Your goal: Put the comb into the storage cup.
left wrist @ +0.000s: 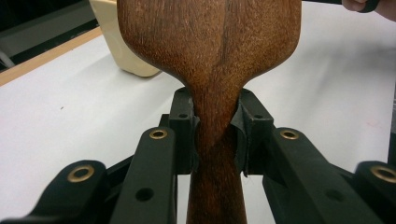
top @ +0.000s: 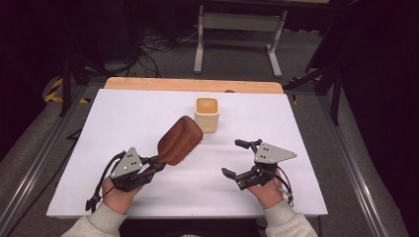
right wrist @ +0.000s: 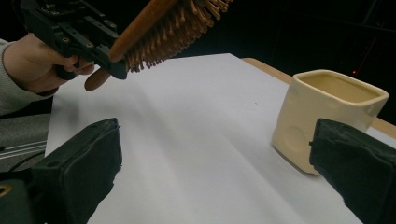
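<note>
Now left hand-held gripper [top: 157,164] clamped on raised hairbrush [top: 180,140] handle; right hand-held gripper [top: 235,158] wide open, empty

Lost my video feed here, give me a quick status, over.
Left gripper shut on wooden hairbrush handle, brush held off the table, bristles down. Right gripper open, empty. Cream cup upright just beyond the brush head; nothing between them.

Black hand-held gripper [top: 159,167], grey three-cornered plate; brass rivets; grey sleeves
</note>
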Demonstrator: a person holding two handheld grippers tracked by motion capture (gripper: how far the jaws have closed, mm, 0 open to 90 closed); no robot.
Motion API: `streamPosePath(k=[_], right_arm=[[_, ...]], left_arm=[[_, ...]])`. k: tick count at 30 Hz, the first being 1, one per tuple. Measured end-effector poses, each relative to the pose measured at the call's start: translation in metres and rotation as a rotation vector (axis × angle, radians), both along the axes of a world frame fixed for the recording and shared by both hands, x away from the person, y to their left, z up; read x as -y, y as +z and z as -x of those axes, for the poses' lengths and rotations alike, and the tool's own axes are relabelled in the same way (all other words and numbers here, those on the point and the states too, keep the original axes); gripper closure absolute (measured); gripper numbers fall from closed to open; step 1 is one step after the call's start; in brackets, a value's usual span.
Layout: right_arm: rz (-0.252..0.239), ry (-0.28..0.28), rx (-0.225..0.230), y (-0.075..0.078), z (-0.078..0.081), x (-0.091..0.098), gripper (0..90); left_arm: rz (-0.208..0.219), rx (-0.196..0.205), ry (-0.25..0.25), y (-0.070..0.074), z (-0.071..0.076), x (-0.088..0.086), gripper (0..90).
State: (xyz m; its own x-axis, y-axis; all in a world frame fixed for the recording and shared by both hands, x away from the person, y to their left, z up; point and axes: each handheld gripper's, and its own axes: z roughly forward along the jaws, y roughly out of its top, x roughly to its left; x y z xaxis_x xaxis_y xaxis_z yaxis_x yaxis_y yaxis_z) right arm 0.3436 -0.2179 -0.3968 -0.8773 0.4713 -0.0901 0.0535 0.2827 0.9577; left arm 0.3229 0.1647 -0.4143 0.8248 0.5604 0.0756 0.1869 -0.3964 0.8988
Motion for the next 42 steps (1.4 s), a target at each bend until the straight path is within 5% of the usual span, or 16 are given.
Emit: streamPosePath(k=[23,42], right_arm=[[0.041,0.096,-0.103,0.027,-0.022,-0.056,2.5],[0.076,0.105,-0.175,0.026,-0.042,-0.093,2.7]], left_arm=[[-0.031,-0.011,0.008,-0.006,-0.002,0.003,72.6],[-0.052,-0.004,-0.006,-0.007,0.000,0.007,72.6]])
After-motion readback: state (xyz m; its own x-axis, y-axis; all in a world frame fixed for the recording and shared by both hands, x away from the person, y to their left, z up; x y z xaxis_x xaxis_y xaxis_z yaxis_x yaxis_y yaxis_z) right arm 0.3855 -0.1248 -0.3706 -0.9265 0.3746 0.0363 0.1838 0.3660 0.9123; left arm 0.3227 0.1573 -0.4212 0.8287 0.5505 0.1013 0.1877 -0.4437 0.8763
